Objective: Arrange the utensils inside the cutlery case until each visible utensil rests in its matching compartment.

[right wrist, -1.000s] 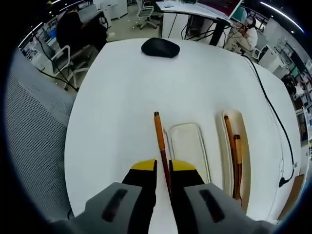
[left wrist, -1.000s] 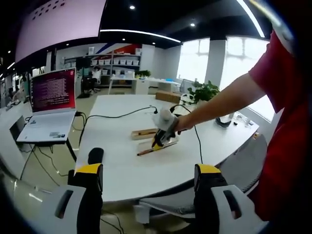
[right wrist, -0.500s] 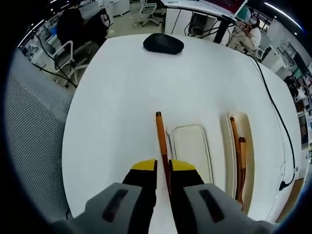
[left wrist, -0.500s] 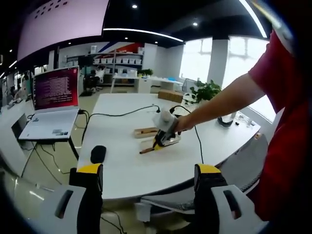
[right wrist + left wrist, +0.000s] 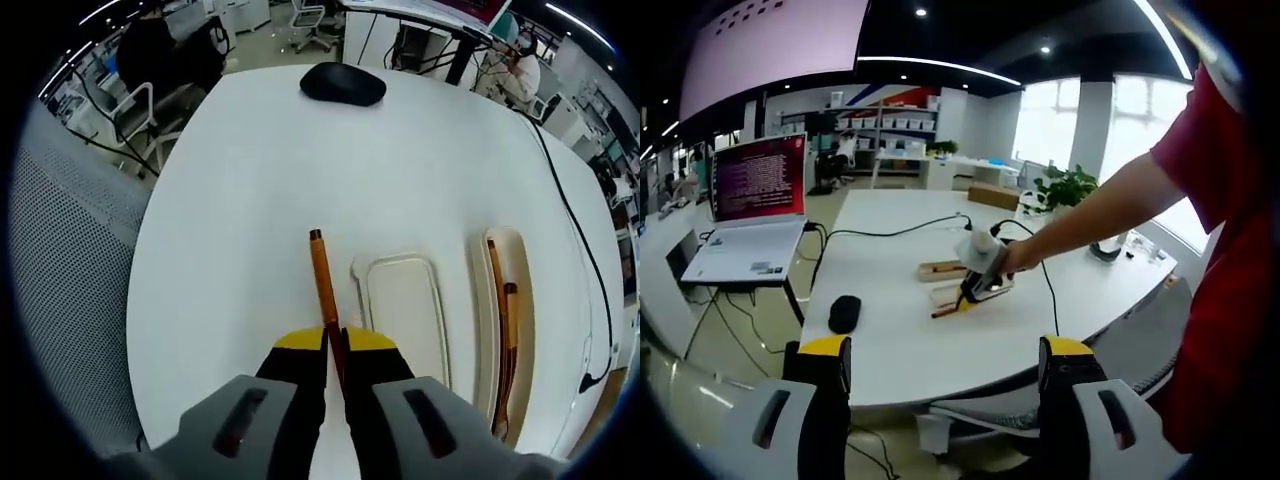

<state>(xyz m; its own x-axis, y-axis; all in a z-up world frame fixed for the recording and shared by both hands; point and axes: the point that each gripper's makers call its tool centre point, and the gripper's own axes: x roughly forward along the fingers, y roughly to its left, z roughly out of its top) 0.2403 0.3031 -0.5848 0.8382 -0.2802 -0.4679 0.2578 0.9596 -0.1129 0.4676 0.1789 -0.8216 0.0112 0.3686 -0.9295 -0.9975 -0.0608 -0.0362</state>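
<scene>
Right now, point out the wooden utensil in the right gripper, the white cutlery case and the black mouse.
wooden utensil (image 5: 320, 280), right gripper view, on its bare shaft above the jaws.
cutlery case (image 5: 405, 310), right gripper view, floor of its wide compartment.
black mouse (image 5: 343, 83), right gripper view, on its top.

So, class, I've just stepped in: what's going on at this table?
A person is sorting wooden utensils into a cutlery case on a white table. The right gripper is shut on a wooden-handled utensil, holding it just beside the case's empty compartment. Two more utensils already lie in the narrow compartment on the far side. The left gripper hangs open, back from the table.
</scene>
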